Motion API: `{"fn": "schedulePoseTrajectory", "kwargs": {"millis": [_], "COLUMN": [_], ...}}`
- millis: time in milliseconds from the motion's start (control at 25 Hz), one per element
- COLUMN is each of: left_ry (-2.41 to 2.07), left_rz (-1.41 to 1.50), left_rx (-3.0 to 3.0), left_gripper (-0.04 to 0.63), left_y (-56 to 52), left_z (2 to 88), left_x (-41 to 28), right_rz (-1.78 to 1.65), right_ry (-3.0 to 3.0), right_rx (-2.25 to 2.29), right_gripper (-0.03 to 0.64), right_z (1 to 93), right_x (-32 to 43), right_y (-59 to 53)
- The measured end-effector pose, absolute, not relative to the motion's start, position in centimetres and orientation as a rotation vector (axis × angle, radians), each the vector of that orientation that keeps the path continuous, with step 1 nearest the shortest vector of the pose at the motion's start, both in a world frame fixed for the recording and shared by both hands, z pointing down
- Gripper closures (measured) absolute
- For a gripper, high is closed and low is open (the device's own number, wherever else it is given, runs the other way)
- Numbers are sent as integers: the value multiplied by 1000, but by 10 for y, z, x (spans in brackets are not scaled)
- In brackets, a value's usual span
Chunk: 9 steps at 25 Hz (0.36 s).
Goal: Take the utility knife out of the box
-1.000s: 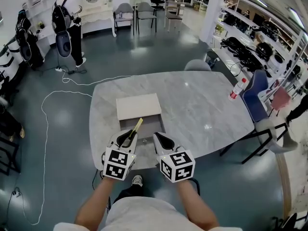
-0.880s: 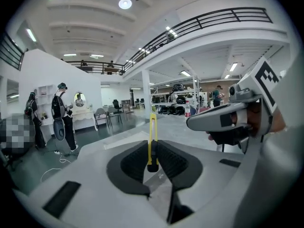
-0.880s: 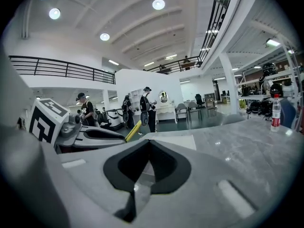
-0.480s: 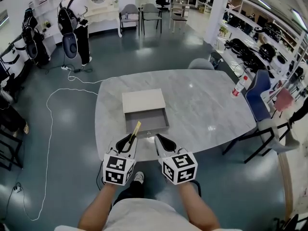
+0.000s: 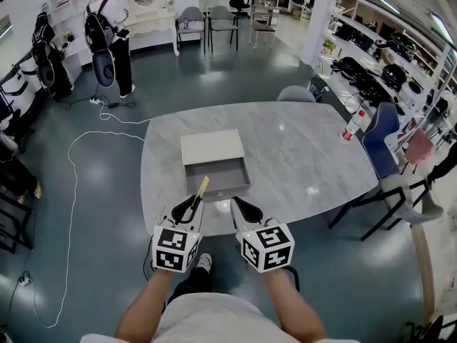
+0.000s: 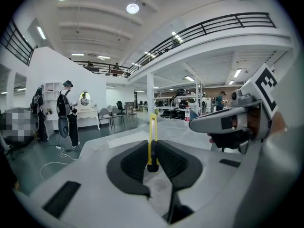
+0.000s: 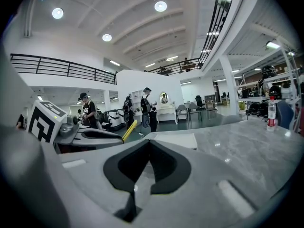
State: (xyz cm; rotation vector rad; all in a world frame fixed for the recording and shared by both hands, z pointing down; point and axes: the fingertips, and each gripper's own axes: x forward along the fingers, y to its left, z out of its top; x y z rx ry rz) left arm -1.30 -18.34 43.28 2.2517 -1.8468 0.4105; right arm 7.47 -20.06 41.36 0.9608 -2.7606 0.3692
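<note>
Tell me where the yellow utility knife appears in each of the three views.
Head view: lower centre, the utility knife sticks out of the left gripper.
Left gripper view: the knife stands dead centre, clamped between the jaws.
Right gripper view: the knife slants left of centre.
Shared landmark: the bottle on the table.

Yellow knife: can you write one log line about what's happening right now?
left gripper: shut on utility knife | right gripper: shut, empty | box: open on table, knife out
</note>
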Motion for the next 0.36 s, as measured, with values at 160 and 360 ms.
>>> {"fn": "schedulePoseTrajectory", "kwargs": {"millis": [160, 360], "left_ry": [-1851, -1853], "left_rz": [411, 409], "left_rx": [2253, 2259], "left_gripper": [535, 535], "left_y": [-185, -186], "left_z": [432, 429], "left_x": [-12, -14], "right_rz": [363, 355], "right_ry": [-2765, -2769], "right_rx": [957, 956], "right_gripper": [612, 612], "right_z": [413, 411], "right_x": [75, 72], "right_y": [-202, -202]}}
